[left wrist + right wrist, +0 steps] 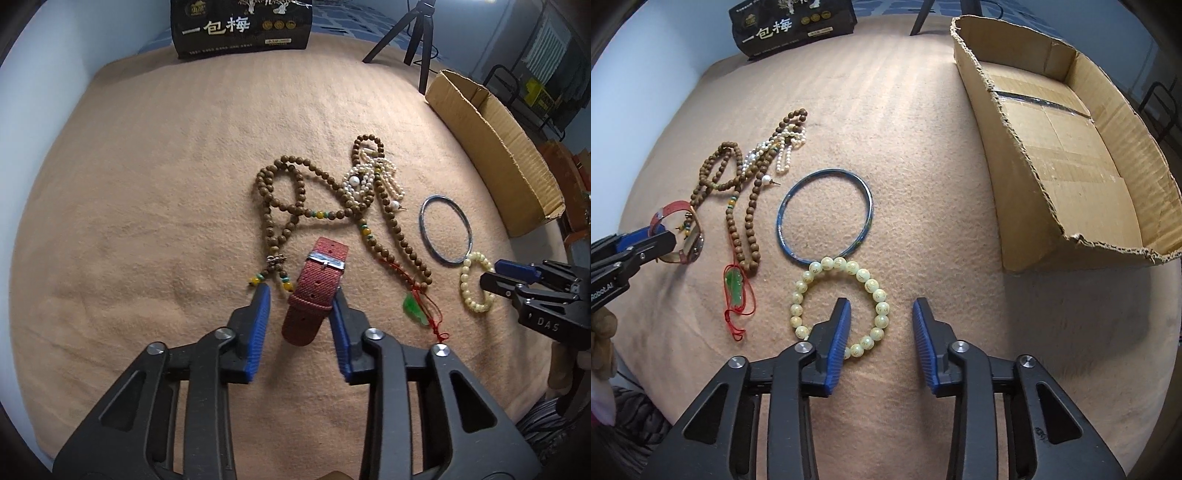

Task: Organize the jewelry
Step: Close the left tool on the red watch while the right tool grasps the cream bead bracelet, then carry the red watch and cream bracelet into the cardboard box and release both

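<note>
My left gripper (301,291) is open, its jaws on either side of a red woven watch strap (314,290) lying on the tan blanket. My right gripper (881,306) is open, its left finger inside the ring of a pale cream bead bracelet (875,291) and its right finger outside it. A blue bangle (824,216) lies just beyond the bracelet. A long brown bead necklace (291,192) is tangled with a pearl strand (369,177). A green jade pendant on a red cord (735,288) lies to the left of the bracelet.
An open cardboard box (1067,147) lies on its side at the right. A black packet with Chinese lettering (242,27) stands at the blanket's far edge. A black tripod (417,33) stands behind. The tan blanket (147,184) covers the surface.
</note>
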`<move>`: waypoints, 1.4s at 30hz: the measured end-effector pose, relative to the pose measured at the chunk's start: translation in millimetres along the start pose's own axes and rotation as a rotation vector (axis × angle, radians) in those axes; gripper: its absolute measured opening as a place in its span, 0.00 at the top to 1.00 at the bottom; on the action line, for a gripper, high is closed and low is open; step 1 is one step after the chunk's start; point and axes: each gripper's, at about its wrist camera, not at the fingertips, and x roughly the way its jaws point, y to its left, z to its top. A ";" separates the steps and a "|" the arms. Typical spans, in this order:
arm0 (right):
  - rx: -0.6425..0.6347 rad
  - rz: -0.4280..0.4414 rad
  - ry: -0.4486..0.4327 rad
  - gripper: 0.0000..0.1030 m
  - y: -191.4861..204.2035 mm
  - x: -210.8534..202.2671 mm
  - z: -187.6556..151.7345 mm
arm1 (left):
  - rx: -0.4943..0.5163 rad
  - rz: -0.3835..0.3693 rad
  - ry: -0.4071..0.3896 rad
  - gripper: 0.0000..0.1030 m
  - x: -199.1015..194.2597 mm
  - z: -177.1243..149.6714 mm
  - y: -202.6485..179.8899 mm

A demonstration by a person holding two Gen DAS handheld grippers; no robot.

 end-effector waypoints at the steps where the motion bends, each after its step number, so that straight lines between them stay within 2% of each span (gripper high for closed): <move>1: -0.002 0.003 0.000 0.74 0.4 1.1 1.4 | 0.000 -0.003 0.000 0.73 0.3 0.6 -0.6; 5: -0.016 0.013 0.006 0.88 3.3 3.2 3.0 | -0.006 -0.015 0.005 0.75 1.0 1.6 -1.6; 8: -0.018 0.029 0.009 0.94 4.8 4.9 5.4 | -0.005 -0.029 0.009 0.77 0.0 0.0 -3.0; 14: -0.033 0.045 -0.012 0.94 13.6 -1.7 3.6 | -0.010 -0.028 -0.004 0.79 -2.9 0.1 -2.2; 28: -0.097 0.019 -0.137 0.94 24.5 -44.3 -3.1 | 0.002 -0.058 -0.084 0.80 -29.5 9.2 -12.5; 42: -0.059 0.026 -0.285 0.94 2.8 -94.1 8.0 | 0.056 -0.163 -0.170 0.80 -58.5 37.9 -71.8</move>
